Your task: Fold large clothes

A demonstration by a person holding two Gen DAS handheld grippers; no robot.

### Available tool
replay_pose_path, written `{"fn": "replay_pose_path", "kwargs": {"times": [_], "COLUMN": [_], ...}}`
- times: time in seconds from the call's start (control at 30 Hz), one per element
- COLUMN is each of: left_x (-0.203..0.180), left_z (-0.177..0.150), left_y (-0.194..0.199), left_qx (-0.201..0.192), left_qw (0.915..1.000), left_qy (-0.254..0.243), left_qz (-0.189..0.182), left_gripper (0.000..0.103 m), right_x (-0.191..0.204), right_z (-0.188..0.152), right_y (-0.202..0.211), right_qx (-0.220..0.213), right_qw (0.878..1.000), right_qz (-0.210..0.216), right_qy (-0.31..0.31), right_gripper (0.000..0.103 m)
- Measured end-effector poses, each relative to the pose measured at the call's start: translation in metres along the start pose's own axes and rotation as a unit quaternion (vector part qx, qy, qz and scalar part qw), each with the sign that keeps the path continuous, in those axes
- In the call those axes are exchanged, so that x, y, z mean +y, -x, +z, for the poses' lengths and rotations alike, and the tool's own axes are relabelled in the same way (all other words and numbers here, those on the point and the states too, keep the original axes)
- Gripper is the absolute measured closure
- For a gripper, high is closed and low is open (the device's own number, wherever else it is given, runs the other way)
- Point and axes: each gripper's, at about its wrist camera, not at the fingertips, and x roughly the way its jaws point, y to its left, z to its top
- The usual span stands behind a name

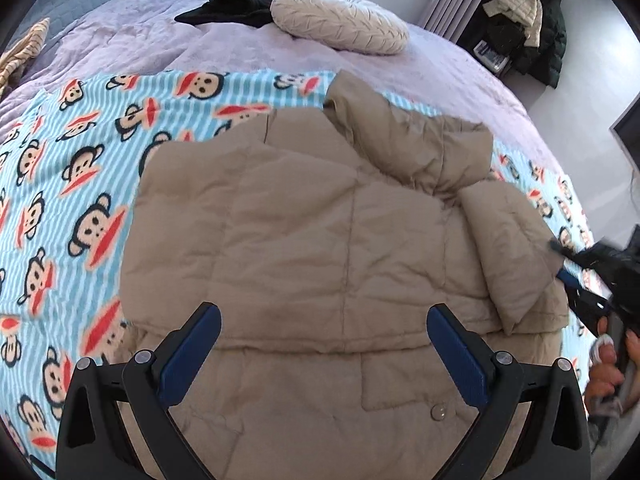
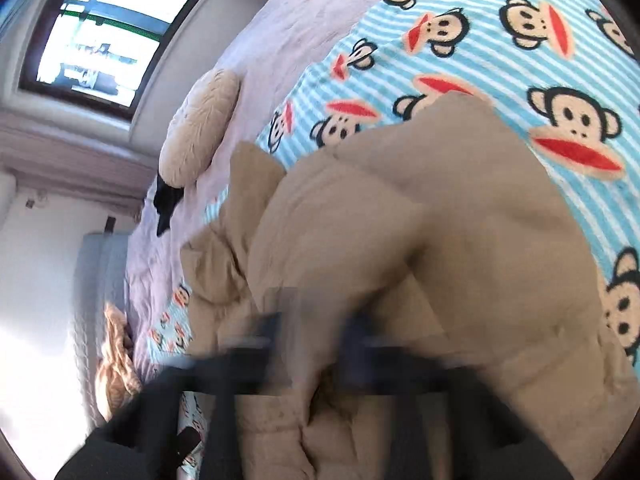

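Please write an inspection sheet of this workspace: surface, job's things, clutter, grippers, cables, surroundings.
Surface: bed with lilac cover, monkey blanket spread on it.
Job's things: beige jacket on the blanket, one sleeve folded across.
Clutter: round pillow, black garment.
Grippers: left gripper open above the jacket; right gripper blurred, shut, at the jacket's side.
Cables: nothing seen.
Surroundings: window, coats piled by the wall.

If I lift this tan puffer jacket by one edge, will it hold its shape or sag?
The jacket will probably sag: its sleeve already lies flopped over the body in soft creases. The quilted, puffy panels suggest it is light for its bulk. The smooth shell may slip on the fleece blanket when pushed.
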Motion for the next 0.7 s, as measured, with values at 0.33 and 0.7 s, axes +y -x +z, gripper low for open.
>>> {"fn": "replay_pose_path", "kwargs": {"times": [0.33,0.7], "left_x": [0.037,0.029], "left_z": [0.017,0.02], "left_y": [0.007,-0.039], "left_qx": [-0.007,0.052], "left_qw": [0.9778,0.9646], "left_qy": [0.1,0.117], "left_qz": [-0.184,-0.23], "left_gripper": [0.0,0.0], "right_x": [0.13,0.044], "right_z": [-0.083,-0.087], "right_y": [-0.044,-0.01], "right_qx": [0.097,0.16], "right_qw": [0.952,0.96], "right_qz": [0.005,-0.074], "right_qy": [0.289,0.217], "right_gripper": [0.095,0.052]}}
